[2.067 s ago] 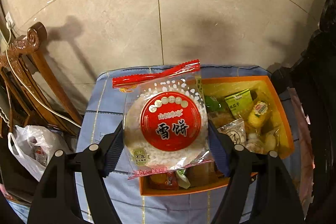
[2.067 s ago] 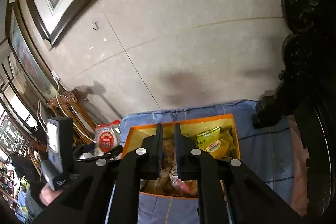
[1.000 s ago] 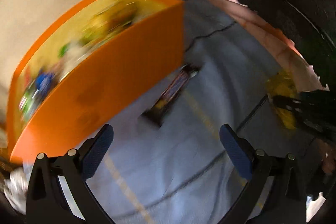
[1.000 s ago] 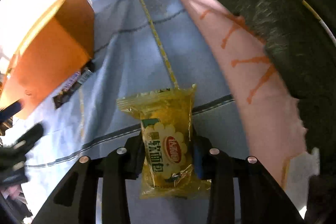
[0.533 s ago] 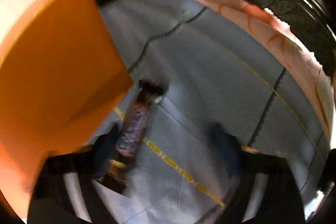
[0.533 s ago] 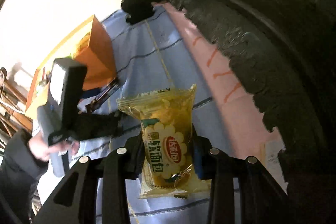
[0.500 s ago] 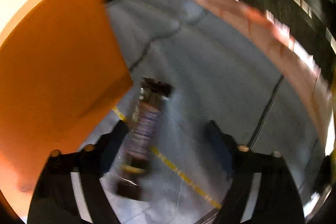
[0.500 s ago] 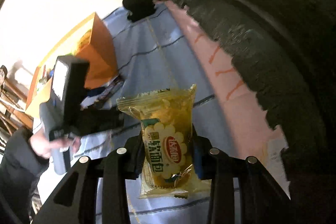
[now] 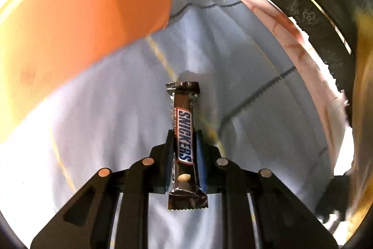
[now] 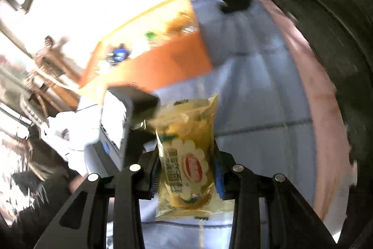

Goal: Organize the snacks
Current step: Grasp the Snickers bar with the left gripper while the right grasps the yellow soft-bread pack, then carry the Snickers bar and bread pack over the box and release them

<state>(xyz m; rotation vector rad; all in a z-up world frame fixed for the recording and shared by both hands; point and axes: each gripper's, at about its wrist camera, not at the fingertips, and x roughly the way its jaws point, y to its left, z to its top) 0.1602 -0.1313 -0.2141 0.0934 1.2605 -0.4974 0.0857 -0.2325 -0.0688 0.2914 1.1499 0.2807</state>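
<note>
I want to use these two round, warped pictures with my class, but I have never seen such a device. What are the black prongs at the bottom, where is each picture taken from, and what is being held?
No robot here: a person holds a two-finger grasping tool in each hand, and a wide-angle camera on each looks along its fingers. That explains the round, bent view.

In the left wrist picture, the left tool is shut on a Snickers bar, above a pale blue cloth. The orange box stands ahead to the left.

In the right wrist picture, the right tool is shut on a yellow bread packet. The same box appears farther off, with snacks inside, too blurred to name.

The job is sorting snacks.
</note>
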